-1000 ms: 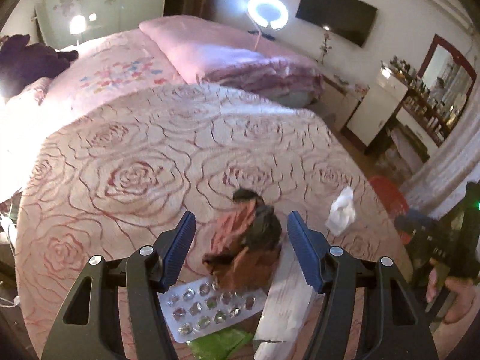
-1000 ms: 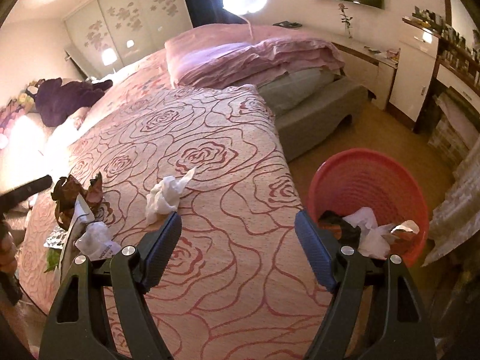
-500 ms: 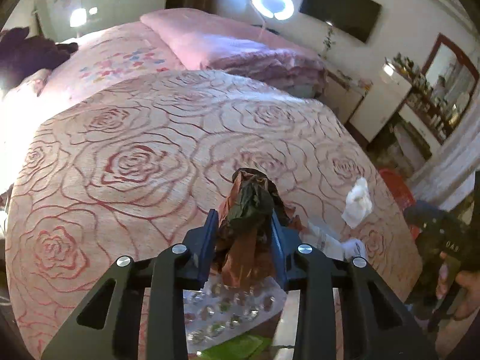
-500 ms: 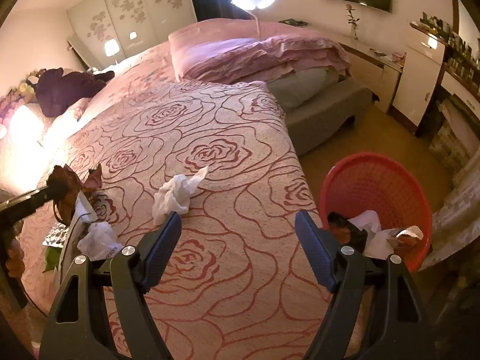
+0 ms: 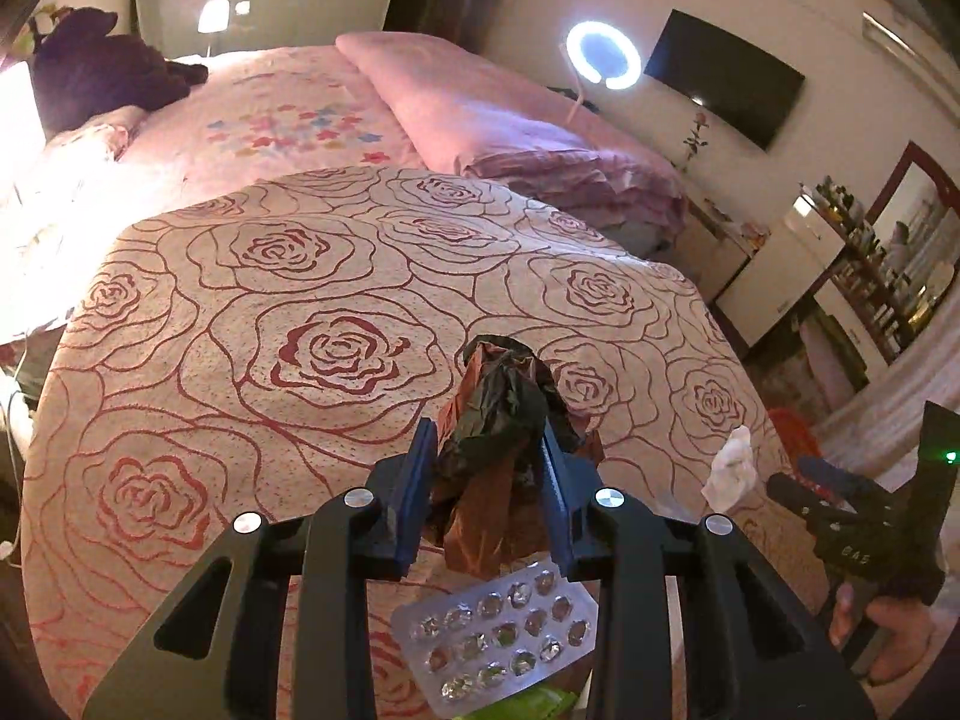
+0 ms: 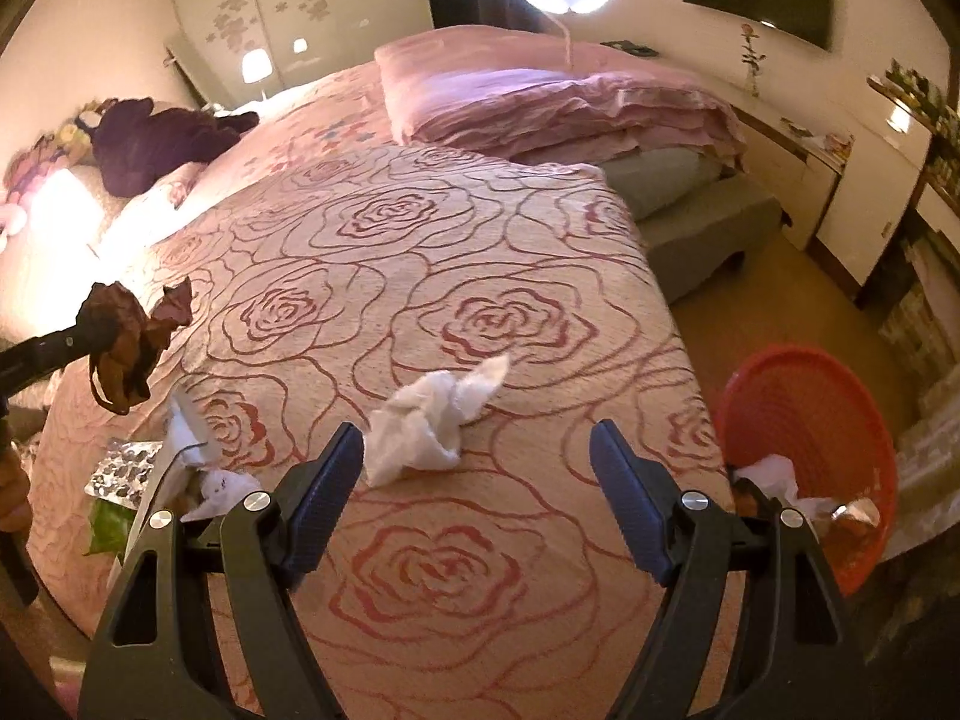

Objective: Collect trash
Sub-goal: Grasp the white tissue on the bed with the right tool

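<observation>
Bedspread (image 6: 480, 276) with the red rose pattern is filling both views, and the trash is lying along its near edge. Off the bed, at the right of the right wrist view, the red basket (image 6: 804, 432) is standing on the floor, already holding white paper and a dark scrap. Collecting is under way, judging by that. The left gripper (image 5: 487, 456) is clamping the crumpled brown-and-black wrapper (image 5: 492, 420), its jaws having just been closing onto it; seen at the left edge of the right wrist view, the wrapper is hanging clear of the bedspread. The right gripper (image 6: 477, 480) is standing wide with nothing in it, its jaws framing the crumpled white tissue (image 6: 432, 420) just ahead of them. Next, the wrapper probably needs carrying across the bed to the basket, while the right gripper lowers over the tissue and closes. At the lower left of that view a blister pack (image 6: 123, 474), a green scrap (image 6: 108, 525), a white paper strip (image 6: 180, 438) and a smaller white wad (image 6: 225, 489) are waiting. Both gripper bodies are cutting off parts of this pile, and the basket's near rim is hidden behind the right gripper's arm.
</observation>
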{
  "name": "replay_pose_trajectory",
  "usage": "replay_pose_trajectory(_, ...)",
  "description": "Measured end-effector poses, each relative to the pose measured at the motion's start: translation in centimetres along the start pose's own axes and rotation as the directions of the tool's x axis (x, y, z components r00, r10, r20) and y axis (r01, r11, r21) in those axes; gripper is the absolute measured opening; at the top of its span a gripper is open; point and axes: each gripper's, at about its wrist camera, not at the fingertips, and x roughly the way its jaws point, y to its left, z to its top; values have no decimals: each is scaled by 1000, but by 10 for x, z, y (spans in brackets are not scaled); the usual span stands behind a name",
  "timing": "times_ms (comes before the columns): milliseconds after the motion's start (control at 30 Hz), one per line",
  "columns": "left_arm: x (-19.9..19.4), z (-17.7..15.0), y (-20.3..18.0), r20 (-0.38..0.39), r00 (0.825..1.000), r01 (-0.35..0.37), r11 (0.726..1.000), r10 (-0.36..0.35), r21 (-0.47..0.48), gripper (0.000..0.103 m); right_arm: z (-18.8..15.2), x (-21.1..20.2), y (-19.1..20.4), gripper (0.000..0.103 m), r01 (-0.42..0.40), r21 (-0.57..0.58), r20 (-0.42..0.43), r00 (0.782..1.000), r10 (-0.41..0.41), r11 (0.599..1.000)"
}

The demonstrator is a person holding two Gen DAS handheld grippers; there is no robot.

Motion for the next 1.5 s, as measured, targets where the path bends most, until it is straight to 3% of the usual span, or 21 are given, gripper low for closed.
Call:
replay_pose_trajectory(233, 0, 0, -1, -1, 1000, -2, 1000, 2, 3, 31, 5, 24, 12, 74, -18, -18, -27, 999, 17, 1000)
replay_pose_trajectory(467, 0, 0, -3, 0, 1000, -9, 1000, 9, 8, 31, 3, 38, 22, 46, -23, -60, -48, 999, 20, 998)
replay_pose_trajectory(667, -1, -2, -7, 2, 1000, -13, 1000, 13, 12, 31, 1, 37, 17, 36, -23, -45, -44, 999, 21, 999)
replay_pose_trajectory(1000, -7, 2, -16, 23, 1000, -11, 1000, 11, 23, 31, -2, 18, 9, 34, -9, -30, -7, 1000, 9, 1000)
replay_pose_trajectory(1500, -22, 12, -61, 70, 996, 43, 995, -50, 92, 31, -6, -22, -17, 34, 14, 16, 73, 997, -16, 1000)
